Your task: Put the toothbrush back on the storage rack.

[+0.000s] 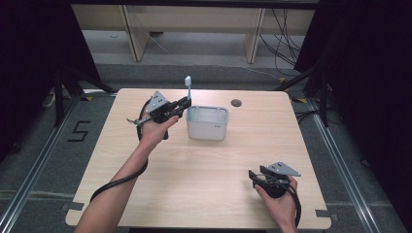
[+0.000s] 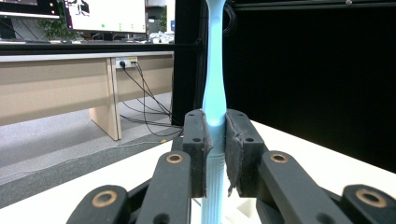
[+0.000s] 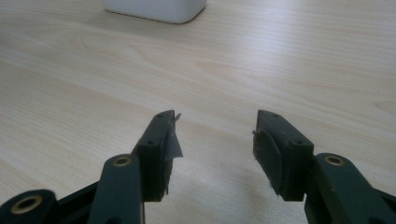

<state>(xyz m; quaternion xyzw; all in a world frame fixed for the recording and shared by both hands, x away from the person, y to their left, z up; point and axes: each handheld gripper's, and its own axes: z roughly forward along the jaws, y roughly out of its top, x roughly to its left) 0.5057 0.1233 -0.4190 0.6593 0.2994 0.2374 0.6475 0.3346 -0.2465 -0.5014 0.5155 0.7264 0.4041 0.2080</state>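
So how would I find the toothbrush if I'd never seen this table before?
Start at the wooden table and find the white tub near its far edge. At the tub's left corner, the left gripper is shut on a toothbrush standing upright. It is the only pale blue, thin stick there, with its brush head on top.
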